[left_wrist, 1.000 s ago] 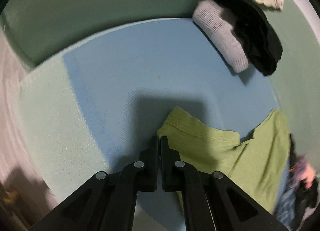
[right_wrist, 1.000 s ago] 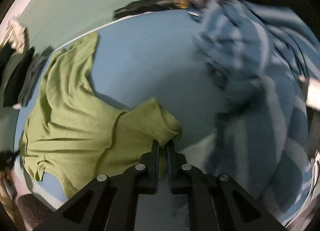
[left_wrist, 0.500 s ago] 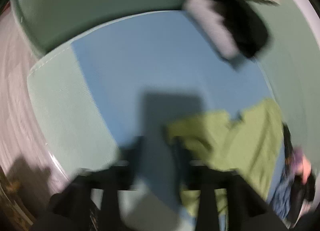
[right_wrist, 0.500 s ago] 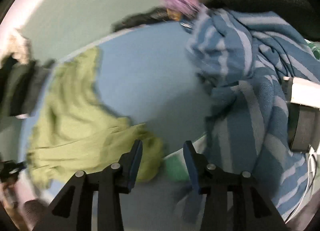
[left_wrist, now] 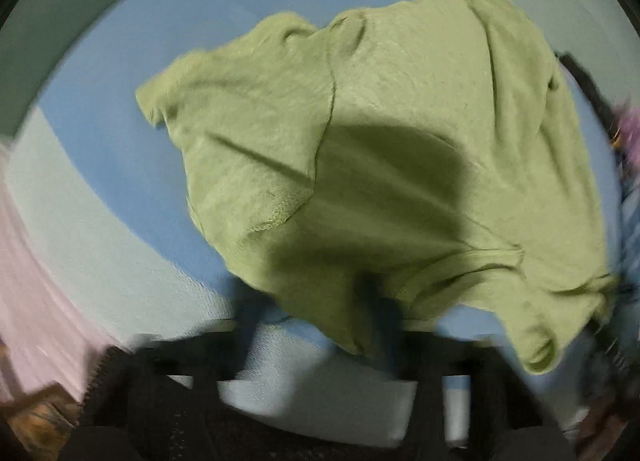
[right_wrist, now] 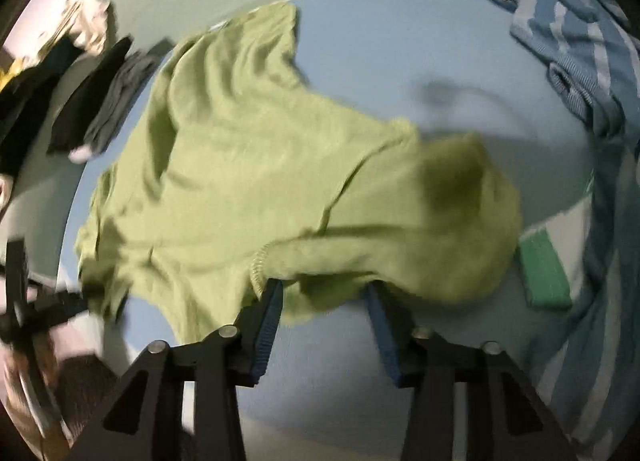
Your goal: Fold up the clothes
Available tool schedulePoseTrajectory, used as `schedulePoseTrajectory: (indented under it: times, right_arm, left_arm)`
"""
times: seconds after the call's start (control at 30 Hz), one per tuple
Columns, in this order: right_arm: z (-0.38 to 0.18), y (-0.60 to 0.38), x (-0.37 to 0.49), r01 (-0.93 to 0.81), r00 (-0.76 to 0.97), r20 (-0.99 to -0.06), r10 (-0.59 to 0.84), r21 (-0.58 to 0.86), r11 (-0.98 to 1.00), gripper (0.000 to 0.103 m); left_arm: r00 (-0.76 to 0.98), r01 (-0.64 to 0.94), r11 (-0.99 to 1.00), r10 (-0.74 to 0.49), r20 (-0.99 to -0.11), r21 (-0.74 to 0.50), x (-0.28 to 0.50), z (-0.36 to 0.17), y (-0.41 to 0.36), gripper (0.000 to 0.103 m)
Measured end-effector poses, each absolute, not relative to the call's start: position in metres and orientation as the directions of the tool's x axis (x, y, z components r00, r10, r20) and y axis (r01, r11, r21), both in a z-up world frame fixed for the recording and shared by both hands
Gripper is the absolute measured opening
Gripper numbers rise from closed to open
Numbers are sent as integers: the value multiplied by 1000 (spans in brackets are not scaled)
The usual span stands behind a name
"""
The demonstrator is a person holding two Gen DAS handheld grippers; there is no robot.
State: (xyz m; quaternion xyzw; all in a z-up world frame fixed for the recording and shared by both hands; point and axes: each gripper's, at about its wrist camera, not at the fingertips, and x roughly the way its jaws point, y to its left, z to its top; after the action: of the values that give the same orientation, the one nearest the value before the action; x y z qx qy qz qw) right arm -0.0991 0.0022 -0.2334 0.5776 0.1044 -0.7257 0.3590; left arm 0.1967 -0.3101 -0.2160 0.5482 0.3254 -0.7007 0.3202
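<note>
R claw (right_wrist: 326,293) jaws apart, closing, green shirt (right_wrist: 240,165) hem betw. them; L claw (left_wrist: 316,309) blurred, grip unclear.

Right gripper (right_wrist: 326,293): two black fingers, angular, each widening back into a truss-like frame with triangular cut-outs. Blue ribbed pads (right_wrist: 269,325) line the inner faces. Silver round screw heads (right_wrist: 228,331), two per finger, sit behind the pads.

Left gripper (left_wrist: 316,325): same black build, heavily motion-blurred; fingers show only as dark smears, pad colour and screws not readable.
</note>
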Motion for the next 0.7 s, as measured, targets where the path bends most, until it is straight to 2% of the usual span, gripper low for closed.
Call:
schedulePoseTrajectory:
  times: [0.03,0.3,0.4,0.53,0.6,0.63,0.67,0.7]
  right_arm:
    - [-238,-2,-104,631,-91,-926,-367,232,-740,1]
    - [-194,104,-116,546,-115,-901,-419,295,-784,2]
    - [-213,116,-106,561,-85,-929,-360,254,-788,0]
    - [-228,123,-92,594,-60,-950,-308,214,-775,0]
    - [-216,121,-93,604,-42,-928,-371,272,-749,4]
    - [-209,117,-93,630,-63,-922,-382,260,-731,11]
    - [-203,112,-93,654,-77,-918,-389,248,-715,30]
    - [-200,106,-94,664,-74,-913,-401,255,-703,43]
  left_arm:
    - [-198,791,-601,-73,-977,-115,196,-218,-307,3]
    - [-172,774,-614,36,-984,-158,257,-207,-311,3]
    - [-148,773,-613,75,-986,-162,272,-213,-309,3]
    - [-115,773,-623,50,-992,-121,273,-219,-303,3]
    - [-116,773,-624,37,-993,-113,272,-217,-303,3]
    - [-118,777,-620,31,-992,-112,271,-216,-303,3]
    - [-119,783,-611,32,-992,-113,271,-217,-305,5]
    - [-105,790,-603,48,-993,-112,271,-218,-306,6]
